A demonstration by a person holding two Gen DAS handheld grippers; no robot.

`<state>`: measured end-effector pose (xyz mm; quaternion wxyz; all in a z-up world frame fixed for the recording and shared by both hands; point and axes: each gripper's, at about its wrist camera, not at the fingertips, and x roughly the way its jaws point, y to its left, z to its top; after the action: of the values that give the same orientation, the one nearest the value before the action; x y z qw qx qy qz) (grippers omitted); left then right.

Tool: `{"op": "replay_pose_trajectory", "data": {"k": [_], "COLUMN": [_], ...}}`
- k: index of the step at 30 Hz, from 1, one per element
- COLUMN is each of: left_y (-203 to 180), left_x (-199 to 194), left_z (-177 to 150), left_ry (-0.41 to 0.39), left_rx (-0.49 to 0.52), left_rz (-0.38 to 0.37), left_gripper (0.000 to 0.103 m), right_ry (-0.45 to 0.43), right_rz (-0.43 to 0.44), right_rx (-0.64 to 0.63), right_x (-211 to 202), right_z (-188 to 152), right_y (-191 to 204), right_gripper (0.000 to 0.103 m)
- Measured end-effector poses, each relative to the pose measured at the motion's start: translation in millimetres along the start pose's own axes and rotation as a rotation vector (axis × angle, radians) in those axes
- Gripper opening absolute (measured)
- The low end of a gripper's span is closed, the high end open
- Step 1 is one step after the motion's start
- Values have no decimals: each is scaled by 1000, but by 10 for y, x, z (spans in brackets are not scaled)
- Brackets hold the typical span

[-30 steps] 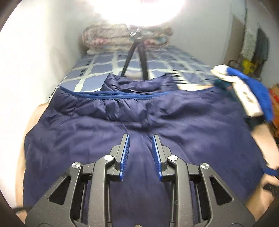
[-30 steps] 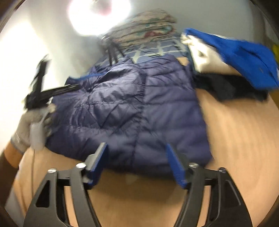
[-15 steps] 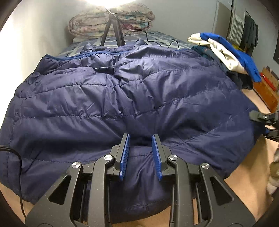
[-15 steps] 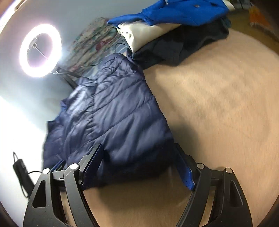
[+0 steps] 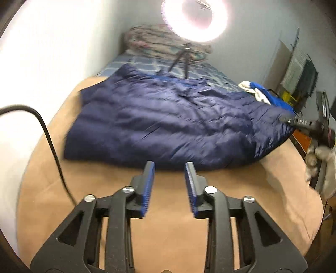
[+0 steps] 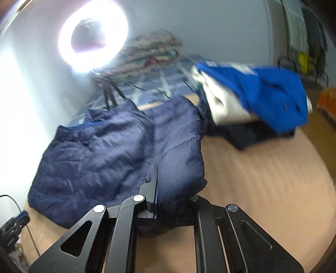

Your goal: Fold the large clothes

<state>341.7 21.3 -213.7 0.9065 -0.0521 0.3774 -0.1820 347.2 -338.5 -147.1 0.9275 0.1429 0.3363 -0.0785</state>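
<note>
Left wrist view: my L claw (image 5: pixel 169 184) stands part open, nothing between the pads, over bare tan bed surface (image 5: pixel 168 241).
Jacket: navy puffer jacket (image 5: pixel 168 121) lies just ahead of L claw, spread wide, near hem facing me.
R claw: my R claw (image 6: pixel 166 201) is closed onto jacket's near corner; fabric bunches over the jaws, one finger hidden under it.
Done so far: jacket looks doubled over once, est. from the layered edge ahead of R claw.
Left to do: at least one more fold, then square up; approx. mid-task.
Other: clothes pile (image 6: pixel 258 98) far ahead-right of R claw; ring light (image 5: pixel 194 19) beyond jacket.
</note>
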Motion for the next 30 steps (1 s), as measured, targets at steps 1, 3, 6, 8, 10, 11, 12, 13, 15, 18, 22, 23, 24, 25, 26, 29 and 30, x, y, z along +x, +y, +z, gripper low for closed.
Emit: {"op": "replay_pose_trajectory", "data": {"k": [1, 3, 6, 8, 10, 11, 12, 13, 15, 18, 22, 23, 24, 25, 26, 29, 30], "left_y": [49, 81, 80, 85, 100, 103, 107, 109, 107, 112, 139, 144, 154, 166, 187, 246, 260], "left_x": [-62, -148, -274, -341, -410, -440, -457, -478, -504, -556, -619, -630, -638, -641, -643, -654, -654], "left_z": [-67, -173, -290, -330, -350, -353, -344, -343, -334, -348, -375, -384, -387, -393, -400, -424, -427], "left_ry": [-6, -8, -11, -19, -31, -37, -40, -44, -46, -52, -62, -64, -64, -63, -62, -56, -56], "left_rx": [-1, 15, 31, 29, 14, 7, 5, 4, 8, 12, 3, 5, 6, 4, -3, -18, -22], "left_rz": [10, 27, 16, 3, -13, -19, -22, -23, -25, -24, -29, -24, -21, -21, -22, -20, -20], "left_gripper": [35, 35, 35, 35, 35, 35, 35, 36, 35, 35, 35, 35, 36, 35, 35, 35, 35], "right_ry": [-16, -38, -71, -90, -108, -114, -119, -124, -130, -133, -130, -127, -125, -120, -116, -90, -79], "right_rz": [9, 22, 36, 50, 73, 83, 93, 101, 124, 160, 211, 228, 240, 256, 269, 308, 320], "right_rx": [-24, -59, -129, -167, -196, -207, -217, -226, -244, -280, -337, -356, -369, -385, -397, -431, -441], "right_x": [-45, -122, -166, -175, -187, -192, -198, -198, -199, -177, -128, -102, -80, -48, -21, 101, 153], "right_z": [43, 77, 159, 210, 259, 279, 302, 323, 354, 358, 299, 273, 251, 222, 198, 104, 68], "right_y": [100, 251, 552, 761, 965, 1056, 1139, 1214, 1388, 1671, 2054, 2189, 2289, 2411, 2491, 2785, 2876], "right_gripper": [9, 8, 8, 8, 8, 8, 8, 8, 8, 8, 8, 8, 8, 7, 7, 7, 7]}}
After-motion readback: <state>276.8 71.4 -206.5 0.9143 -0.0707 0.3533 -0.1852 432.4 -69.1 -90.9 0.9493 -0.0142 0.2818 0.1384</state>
